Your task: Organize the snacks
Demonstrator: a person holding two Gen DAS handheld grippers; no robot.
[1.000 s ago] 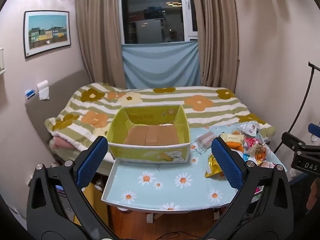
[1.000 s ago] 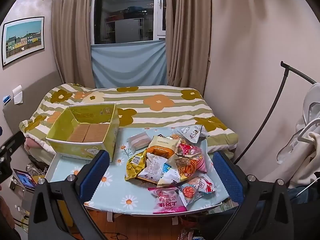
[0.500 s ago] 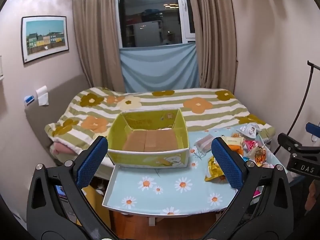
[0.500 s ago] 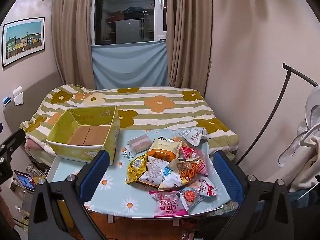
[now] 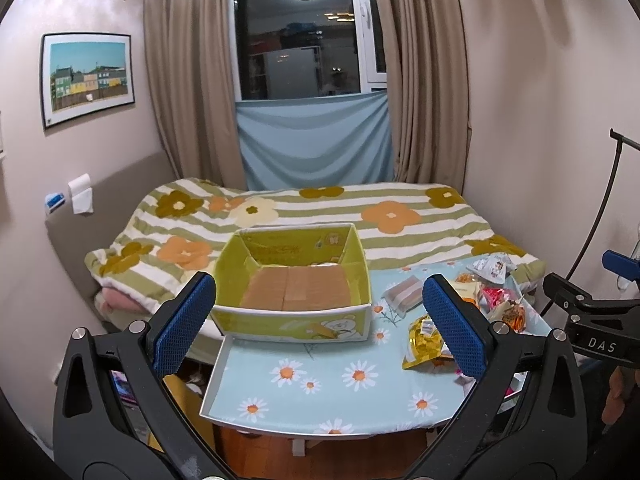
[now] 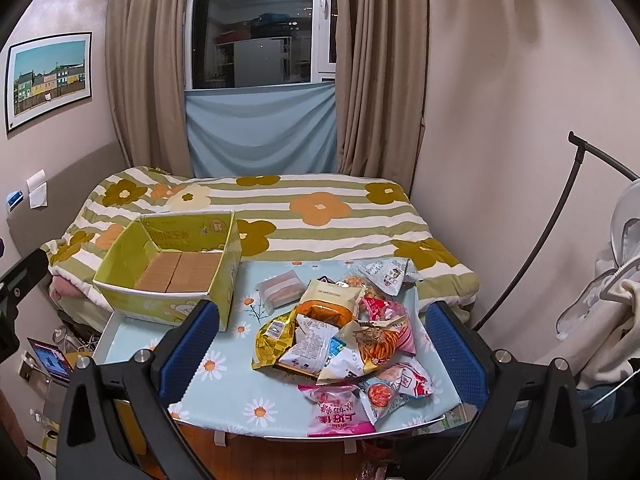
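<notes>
A yellow-green cardboard box [image 5: 292, 292] [image 6: 176, 268] stands open and empty at the table's far left. A heap of snack packets [image 6: 344, 332] lies on the right half of the table; in the left wrist view it shows at the right [image 5: 480, 300]. A yellow foil packet [image 5: 424, 338] [image 6: 272, 340] lies at the heap's left edge, a pink packet [image 6: 340, 412] at the front. My left gripper [image 5: 318, 328] is open and empty, held back from the table facing the box. My right gripper [image 6: 322, 356] is open and empty, facing the heap.
The small table has a light blue daisy cloth [image 5: 312, 376] [image 6: 224, 384] and stands against a bed with a striped flower blanket [image 5: 320, 216]. A black stand [image 6: 560, 216] and hanging clothes [image 6: 612, 304] are at the right. A lit screen [image 6: 50, 362] sits low at the left.
Both grippers have drawn back and up a little from the table, so the box and snacks sit lower and smaller in view. Both stay open.
</notes>
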